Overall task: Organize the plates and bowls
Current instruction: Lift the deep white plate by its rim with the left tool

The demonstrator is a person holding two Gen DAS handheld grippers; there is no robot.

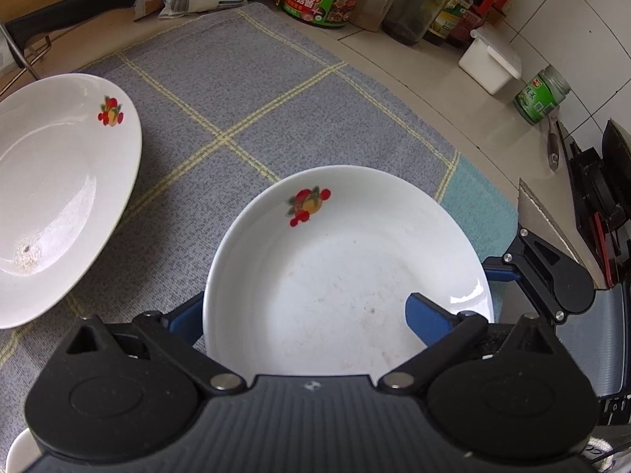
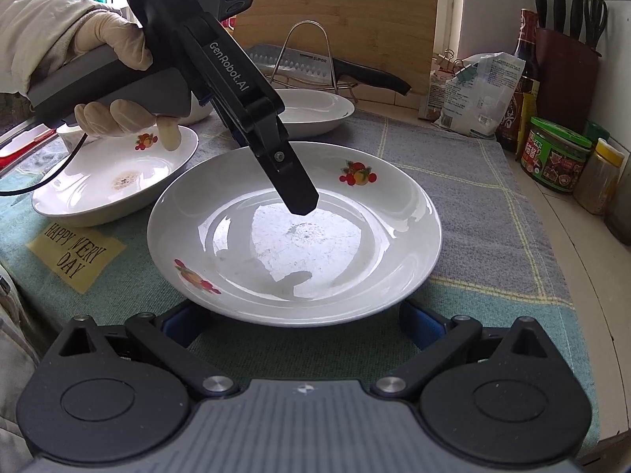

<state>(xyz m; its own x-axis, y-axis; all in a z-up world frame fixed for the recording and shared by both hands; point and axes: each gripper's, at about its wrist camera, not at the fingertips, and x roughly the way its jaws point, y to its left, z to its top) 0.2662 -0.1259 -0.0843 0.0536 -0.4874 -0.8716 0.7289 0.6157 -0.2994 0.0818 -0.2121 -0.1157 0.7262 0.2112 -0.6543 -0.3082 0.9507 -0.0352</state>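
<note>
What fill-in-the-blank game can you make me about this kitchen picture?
1. The yellow patch on the cloth says HAPPY VERY ___.
2. The hand holding the left hand-held gripper wears a ___.
3. The jar beside the cloth has a lid coloured ___.
4. The black-handled ___ lies in front of the wooden board.

Missing words: DAY, glove, green, knife.
</note>
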